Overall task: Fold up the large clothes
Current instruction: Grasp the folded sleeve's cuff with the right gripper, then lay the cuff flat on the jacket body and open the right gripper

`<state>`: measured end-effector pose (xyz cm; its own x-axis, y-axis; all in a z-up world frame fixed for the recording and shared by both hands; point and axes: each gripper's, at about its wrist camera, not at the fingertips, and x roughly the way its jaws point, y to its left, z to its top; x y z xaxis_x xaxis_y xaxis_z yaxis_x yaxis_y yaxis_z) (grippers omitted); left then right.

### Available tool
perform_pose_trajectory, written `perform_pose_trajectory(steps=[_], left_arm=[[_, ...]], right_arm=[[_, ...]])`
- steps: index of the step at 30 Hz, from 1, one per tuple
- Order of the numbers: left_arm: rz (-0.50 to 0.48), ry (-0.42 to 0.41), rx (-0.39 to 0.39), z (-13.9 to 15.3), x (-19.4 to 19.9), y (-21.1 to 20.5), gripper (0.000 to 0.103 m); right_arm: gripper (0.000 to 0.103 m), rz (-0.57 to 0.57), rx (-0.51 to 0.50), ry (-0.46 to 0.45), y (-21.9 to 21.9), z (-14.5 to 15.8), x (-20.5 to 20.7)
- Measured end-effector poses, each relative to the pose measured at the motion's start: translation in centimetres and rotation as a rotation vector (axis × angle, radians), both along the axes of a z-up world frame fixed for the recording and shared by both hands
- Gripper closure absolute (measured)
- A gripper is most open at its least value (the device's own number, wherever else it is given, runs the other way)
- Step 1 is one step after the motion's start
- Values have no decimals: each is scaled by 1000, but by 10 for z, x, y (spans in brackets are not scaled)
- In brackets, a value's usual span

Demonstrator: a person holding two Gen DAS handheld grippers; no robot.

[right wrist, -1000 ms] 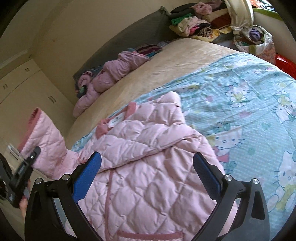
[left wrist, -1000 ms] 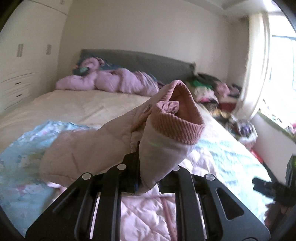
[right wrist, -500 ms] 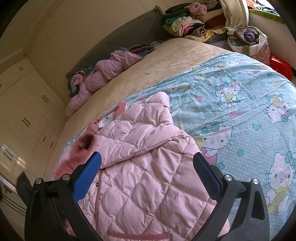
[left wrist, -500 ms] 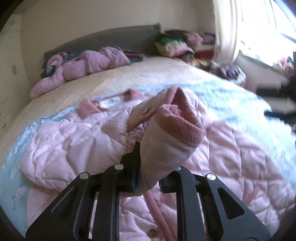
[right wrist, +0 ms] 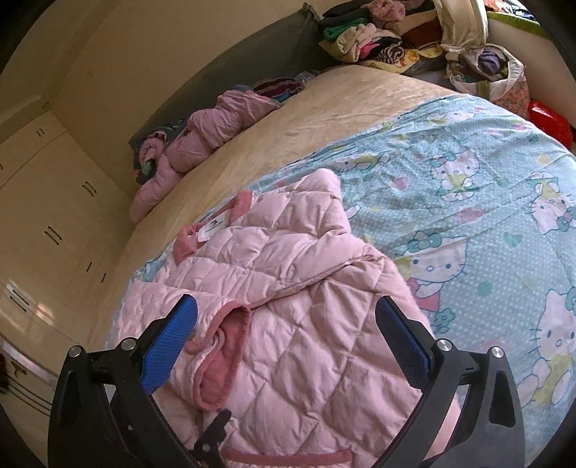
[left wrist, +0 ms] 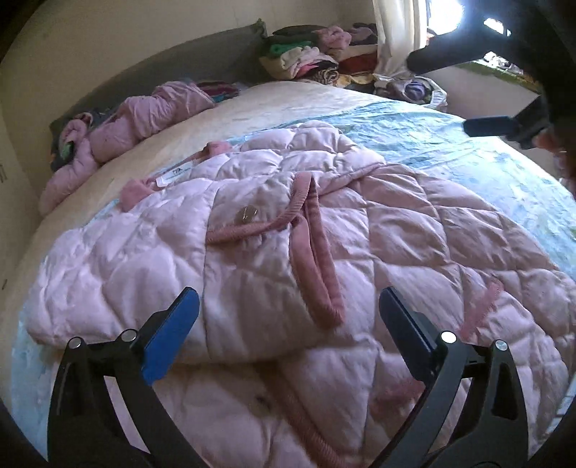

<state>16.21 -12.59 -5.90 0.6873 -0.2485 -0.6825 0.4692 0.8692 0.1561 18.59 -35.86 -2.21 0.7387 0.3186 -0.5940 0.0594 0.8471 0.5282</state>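
Observation:
A pink quilted jacket [left wrist: 396,244] lies spread on the bed, collar toward the headboard. Its left sleeve is folded across the front, and the darker pink ribbed cuff [left wrist: 313,252] lies flat on the body. My left gripper [left wrist: 288,324] is open and empty, just above the folded sleeve. My right gripper [right wrist: 284,334] is open and empty over the jacket [right wrist: 306,324], with the cuff [right wrist: 223,363] beside its left finger. The right gripper's dark body also shows at the upper right of the left wrist view [left wrist: 511,126].
The jacket rests on a blue cartoon-print sheet [right wrist: 486,216] over a beige bed [right wrist: 324,118]. Another pink jacket [right wrist: 201,140] lies crumpled by the grey headboard. A pile of clothes [right wrist: 378,32] and a bag [right wrist: 486,68] stand at the far corner. White wardrobes [right wrist: 43,216] stand to the left.
My left gripper carried the sleeve across the jacket, laid it on the front and opened, letting the cuff go. My right gripper stayed open above the jacket.

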Motion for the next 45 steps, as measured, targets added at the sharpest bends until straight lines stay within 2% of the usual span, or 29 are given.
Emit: perform_pose_trajectory(steps=[2,6,8,11,16,18,19,20,23,24,25,26,28,30,35,42,45], left_arm=[[10,-1,-26,6,-4,10,9],[95,-12,-84,31,5,46,9],[198,-19,-71,43,23,70,9],[383,-7,-91,60,63,113,9],[679,-11,-261,72,112,190,9],[745,-30,-304,71,116,209,9],[761,-45,-329,70,114,218,9],[759,-66,-340,70,112,223,9],[719,-140,-319,70,102,230,9],[707,-144,-315,70,102,231,9],[699,-141,-315,71,103,233,9],[700,-136,-316,71,103,235,9],[713,-127,-321,72,109,241,9],[721,-117,-335,72,111,248,9],[750,-132,-355,79,107,264,9],[781,-121,-395,77,109,280,9],[776,-113,-398,76,113,281,9]], right_arm=[[4,9,7,11,5,-2,3],[4,52,25,43,23,-9,12],[4,94,48,68,37,-15,18],[4,175,92,117,69,-26,31],[4,245,139,170,115,-44,47],[5,239,137,192,128,-53,53],[11,233,133,191,131,-55,55],[26,222,125,183,135,-57,56],[53,205,96,162,138,-61,57],[61,199,80,144,139,-61,57],[76,195,74,127,137,-61,58],[81,194,78,105,136,-58,57],[84,219,74,70,136,-53,60],[85,249,14,18,137,-37,61],[87,293,-98,-107,138,14,66],[90,332,-249,-292,140,101,84],[90,317,-325,-321,138,114,95]])
